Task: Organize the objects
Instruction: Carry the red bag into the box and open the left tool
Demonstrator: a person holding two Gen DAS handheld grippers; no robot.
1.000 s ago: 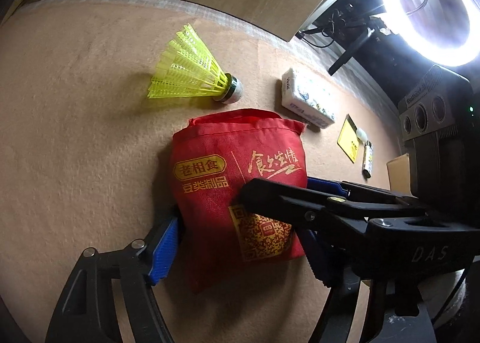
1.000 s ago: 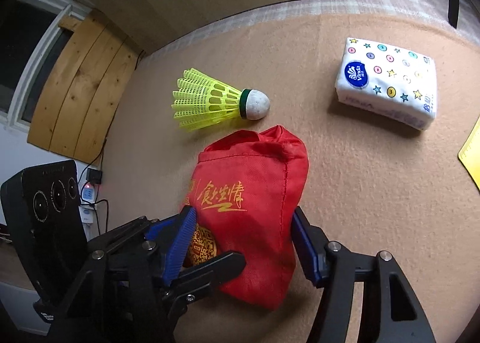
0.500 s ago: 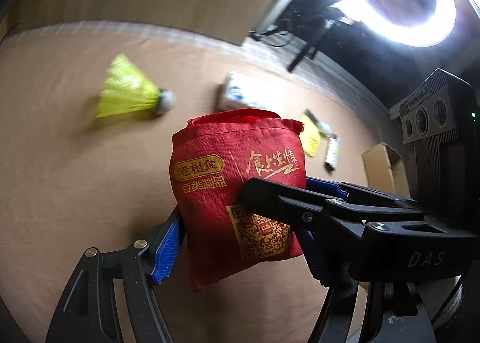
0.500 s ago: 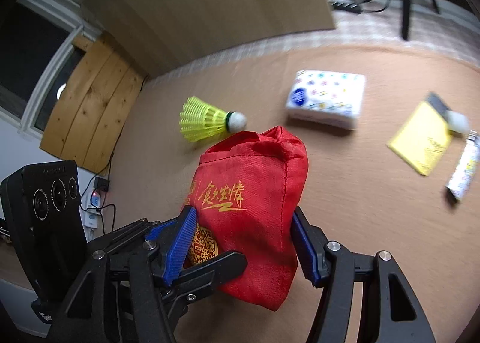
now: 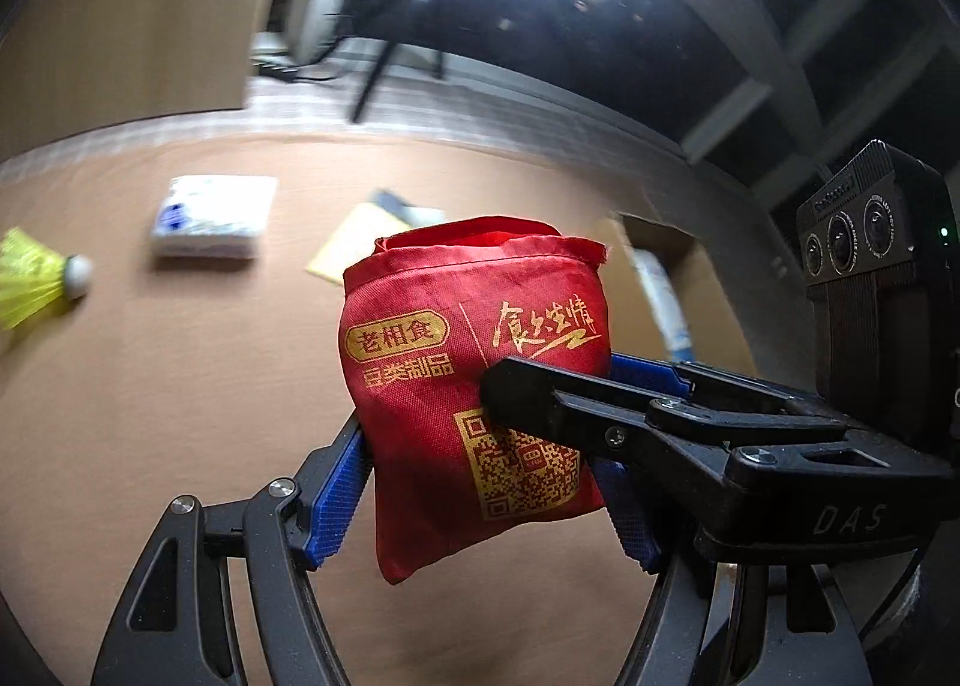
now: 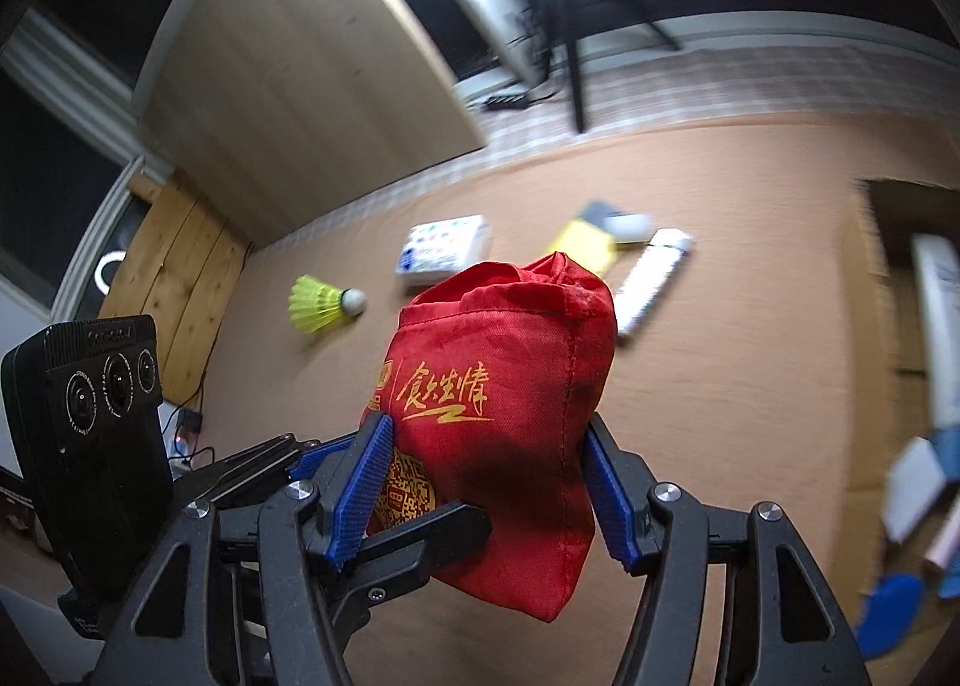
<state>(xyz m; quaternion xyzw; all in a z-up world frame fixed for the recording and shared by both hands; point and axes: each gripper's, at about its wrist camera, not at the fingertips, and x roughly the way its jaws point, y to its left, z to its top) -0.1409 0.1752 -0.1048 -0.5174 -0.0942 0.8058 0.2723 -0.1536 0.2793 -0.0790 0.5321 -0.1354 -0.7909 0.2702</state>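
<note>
A red cloth pouch (image 5: 420,410) with gold print hangs in the air above the brown mat (image 5: 150,416). Both grippers grip it together. My left gripper (image 5: 486,500) is shut on its lower part, blue pads pressing each side. My right gripper (image 6: 483,488) is also shut on the pouch (image 6: 510,362), pads on its two edges. In the left wrist view a black finger of the right gripper crosses the pouch's front; in the right wrist view a left finger lies under the pouch. The pouch's bottom corner dangles free.
On the mat lie a yellow shuttlecock (image 6: 324,302), a white tissue pack (image 6: 444,251), a yellow pad (image 6: 585,245) and a white tube (image 6: 651,281). An open cardboard box (image 6: 870,326) holding several items stands at the right. A wooden board leans behind.
Both grippers have lifted the pouch off the mat and carried it to the right. The shuttlecock and tissue pack have slid left and shrunk; the cardboard box has come into view.
</note>
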